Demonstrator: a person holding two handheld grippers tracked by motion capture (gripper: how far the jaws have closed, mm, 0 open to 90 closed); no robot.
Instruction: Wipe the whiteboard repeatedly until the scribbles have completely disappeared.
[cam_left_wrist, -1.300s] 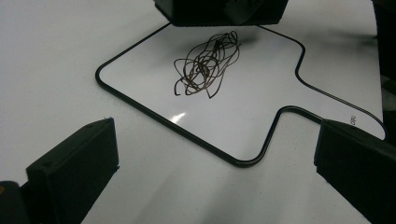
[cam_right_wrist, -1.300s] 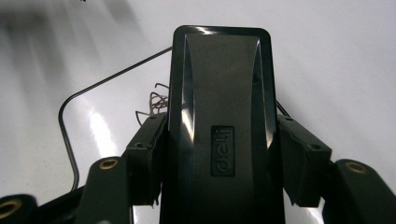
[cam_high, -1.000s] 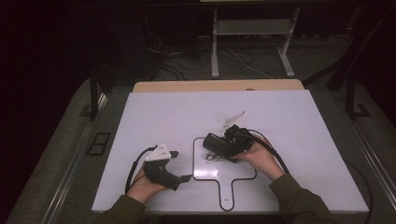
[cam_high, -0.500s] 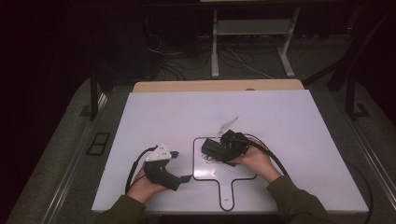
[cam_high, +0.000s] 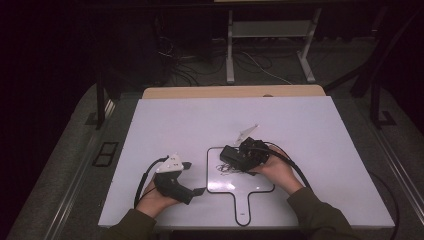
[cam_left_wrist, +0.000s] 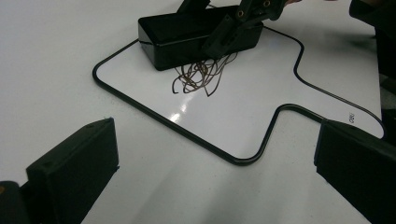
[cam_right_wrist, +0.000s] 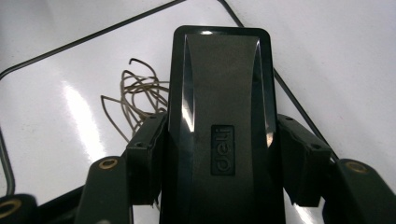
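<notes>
Black "deli" box (cam_right_wrist: 222, 135) clamped by the right gripper (cam_high: 239, 159), now shifted toward nine o'clock.
Glossy, rectangular, it rests on the paddle-shaped outline (cam_high: 241, 190) beside tangled rubber bands (cam_left_wrist: 201, 78); left gripper (cam_high: 192, 177) fingers gape, empty.

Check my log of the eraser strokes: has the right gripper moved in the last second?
Yes. The right gripper, shut on the black eraser, slid left across the whiteboard, toward its left outline.

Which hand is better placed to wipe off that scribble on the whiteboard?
Right. Its claw is shut on the eraser, right beside the scribble on the whiteboard. The left claw is open, off the board's edge.
</notes>
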